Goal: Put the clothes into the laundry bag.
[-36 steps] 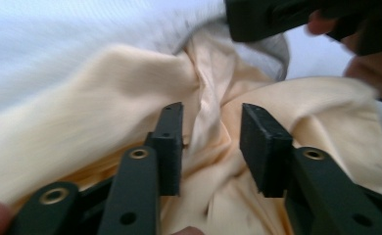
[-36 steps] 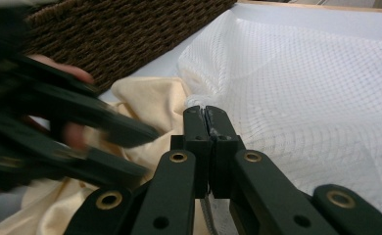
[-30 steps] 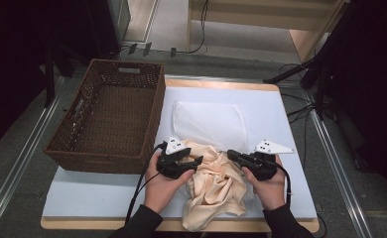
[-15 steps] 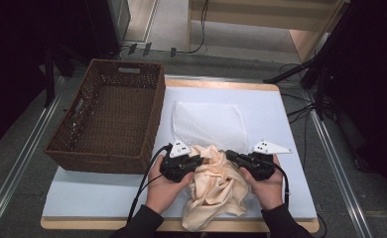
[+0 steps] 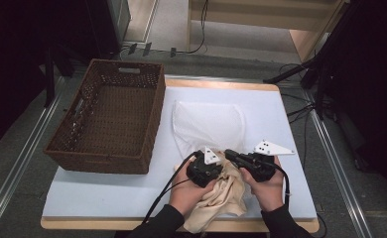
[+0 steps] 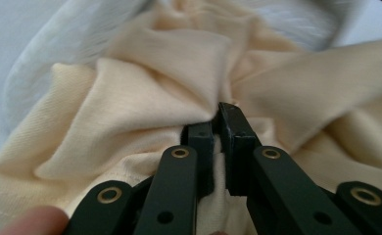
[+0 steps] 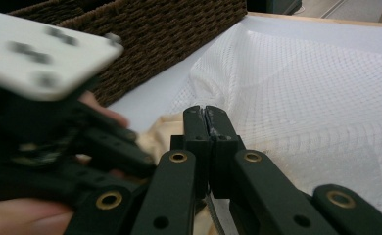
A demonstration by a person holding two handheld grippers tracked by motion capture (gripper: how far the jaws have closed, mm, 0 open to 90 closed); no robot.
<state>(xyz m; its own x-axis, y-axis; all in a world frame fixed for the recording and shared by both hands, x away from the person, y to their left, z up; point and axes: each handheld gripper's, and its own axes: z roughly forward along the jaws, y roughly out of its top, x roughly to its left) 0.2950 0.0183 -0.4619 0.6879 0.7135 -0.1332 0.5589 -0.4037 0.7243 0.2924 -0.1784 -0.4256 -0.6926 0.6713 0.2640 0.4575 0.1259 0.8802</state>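
Cream cloth (image 5: 221, 196) sits bunched at the near edge of the table (image 5: 107, 198), just in front of the white mesh bag (image 5: 209, 124) and partly overlapping its near rim.

Left gripper (image 5: 212, 166) is clamped on a fold of the cream cloth; the left gripper view has the jaws pinched together with fabric puckered around the tips (image 6: 217, 128). Right gripper (image 5: 229, 154) has its jaws together at the mesh bag's near edge. A sliver of something pale seems trapped between them in the right gripper view (image 7: 206, 128), probably mesh, but it's too blurred to be sure.

Step in hand, my read: stuffing the cloth into the mesh bag. Right side holds the bag's mouth, left side feeds cloth in. Most of the cloth is still outside, so early-to-mid in that step.

Next move calls for: lifting the bag's edge to open the mouth, then pushing the pinched fold forward under it. Regrip further back on the cloth after each push. Risk: mesh slips from the right jaws, or the cloth drags the bag away.

Surface: pale blue-white tabletop with wooden edging. Empty brown wicker basket (image 5: 109, 119) stands left of the mesh bag, close by but apart. Beyond the bag: grey floor, metal rails, cables, dark stands.
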